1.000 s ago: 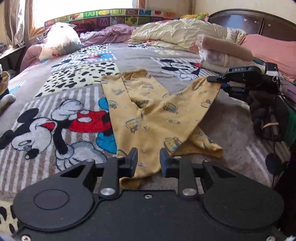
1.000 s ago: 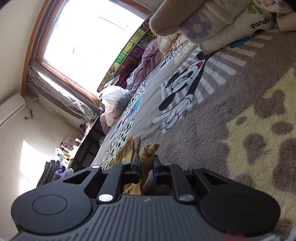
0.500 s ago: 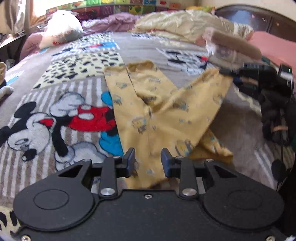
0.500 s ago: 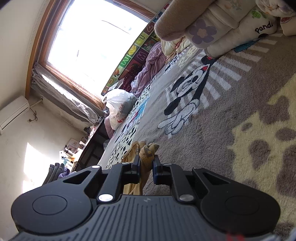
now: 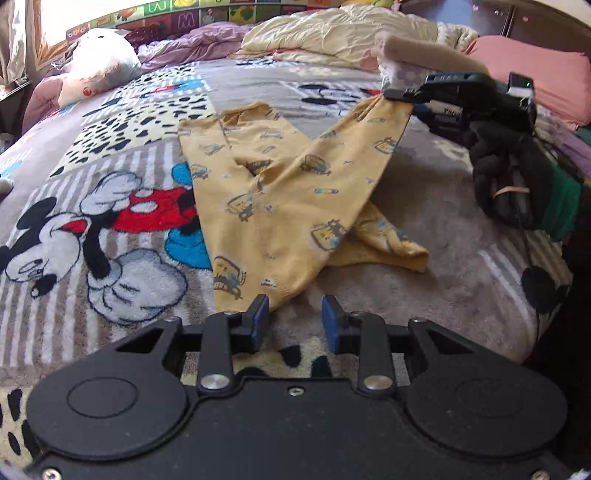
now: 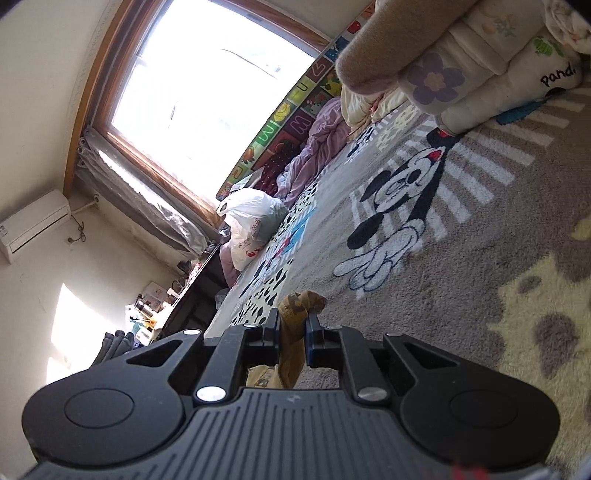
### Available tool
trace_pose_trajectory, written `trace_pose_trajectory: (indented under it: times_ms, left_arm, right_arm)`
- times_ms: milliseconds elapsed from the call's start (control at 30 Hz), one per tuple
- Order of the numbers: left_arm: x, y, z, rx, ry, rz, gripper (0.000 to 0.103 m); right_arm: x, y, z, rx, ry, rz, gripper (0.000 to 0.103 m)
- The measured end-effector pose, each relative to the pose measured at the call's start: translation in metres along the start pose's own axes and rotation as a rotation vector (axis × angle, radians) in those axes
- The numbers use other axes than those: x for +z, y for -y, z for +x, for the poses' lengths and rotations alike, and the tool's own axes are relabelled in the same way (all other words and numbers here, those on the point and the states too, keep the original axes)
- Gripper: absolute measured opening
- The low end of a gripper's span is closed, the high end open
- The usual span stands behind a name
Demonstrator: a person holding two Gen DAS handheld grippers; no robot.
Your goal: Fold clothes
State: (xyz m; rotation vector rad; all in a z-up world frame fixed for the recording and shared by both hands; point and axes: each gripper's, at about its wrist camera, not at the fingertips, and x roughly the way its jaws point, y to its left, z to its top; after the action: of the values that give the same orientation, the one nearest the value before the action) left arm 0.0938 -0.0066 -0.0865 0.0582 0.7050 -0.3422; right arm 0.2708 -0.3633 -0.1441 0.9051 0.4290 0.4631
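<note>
**Yellow leggings half folded on the cartoon-mouse blanket**

Spread across the cartoon-mouse blanket (image 5: 110, 236): a pair of yellow printed leggings (image 5: 280, 192), small vehicle motifs all over. Two leg ends lying flat and side by side toward the far side of the bed, cuffs just short of the spotted patch. The other end drawn up and to the right, stretched in a taut diagonal band over the flat part, a crumpled fold of the same cloth poking out below it at the right.

Left gripper (image 5: 294, 319): low over the near hem of the leggings, jaws parted with a clear gap, nothing between the blue pads (left pad just at the cloth edge, no pinch on it). Bare blanket visible through the gap.

Right gripper (image 6: 291, 328): jaws nearly together, clamped on a bunched corner of the yellow cloth, a knot of fabric sticking out past the fingertips and more hanging below. Seen from the left wrist view at the upper right, held by a hand in a black glove (image 5: 506, 177), the cloth lifted off the blanket at that end.

Around the bed: a white plastic bag (image 5: 99, 62) near the window side, a rumpled cream quilt (image 5: 332, 33) and a pink pillow (image 5: 532, 77) at the head, a stack of folded laundry (image 6: 461, 62) close beside the right gripper, bright window (image 6: 207, 88) beyond.
</note>
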Motion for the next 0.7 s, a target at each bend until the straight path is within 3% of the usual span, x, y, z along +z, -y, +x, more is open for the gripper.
trace_pose_trajectory:
  times_ms: [100, 233, 333, 433, 633, 667, 700]
  left_arm:
    - [0.005, -0.011, -0.002, 0.045, 0.058, -0.045, 0.029]
    - [-0.013, -0.008, 0.027, 0.054, -0.056, 0.02, 0.029]
    - [-0.016, -0.002, 0.023, 0.065, -0.062, 0.057, 0.032]
    - [-0.017, -0.007, 0.024, 0.054, -0.064, 0.028, 0.032]
    - [-0.018, -0.007, 0.025, 0.058, -0.06, 0.024, 0.033]
    - [-0.018, -0.008, 0.025, 0.055, -0.061, 0.019, 0.033]
    - [-0.017, -0.008, 0.025, 0.053, -0.062, 0.015, 0.033]
  right_arm:
    - [0.002, -0.002, 0.0, 0.029, 0.02, -0.004, 0.014]
    - [0.003, -0.018, 0.007, 0.099, 0.028, -0.061, 0.014]
    - [0.009, -0.023, 0.005, 0.162, 0.043, -0.053, 0.014]
    - [0.015, -0.03, 0.003, 0.28, 0.046, -0.022, 0.014]
    - [0.022, -0.084, -0.013, 0.493, 0.053, -0.165, 0.014]
    - [0.023, -0.086, -0.015, 0.498, 0.054, -0.187, 0.014]
    - [0.023, -0.084, -0.014, 0.45, 0.049, -0.203, 0.014]
